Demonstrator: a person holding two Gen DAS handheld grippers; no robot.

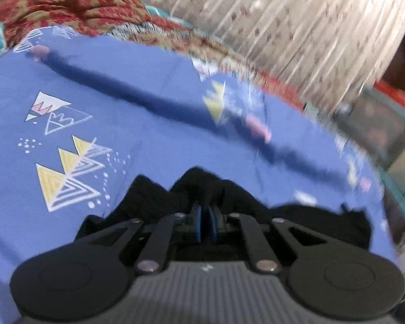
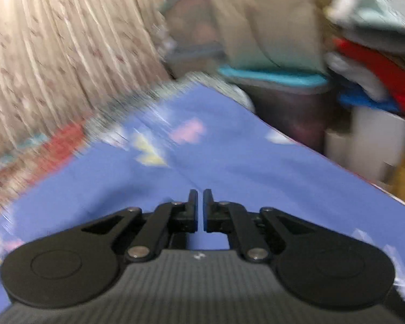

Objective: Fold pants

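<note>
i'm looking down my left gripper and its blue pads are pinching together on a bunched fold of the black pants. the pants are lying crumpled on the blue sheet, right at the near edge of the view, spreading out to both sides of the fingers and partly hiding under the gripper's body. the sheet is carrying white, yellow and pink triangle prints, and a dark shadow is running across it from upper left to lower right. beyond the sheet i'm seeing a red and tan patterned cloth at the far left and a pale pleated curtain at the far right, both blurred.

my right gripper is hanging over the same blue sheet with its jaws drawn almost together, only a thin slit between them and nothing in it; no part of the pants is showing in this view. past the sheet's corner i'm making out the curtain on the left and a smeared stack of clothes in red, white and teal on the right.
</note>
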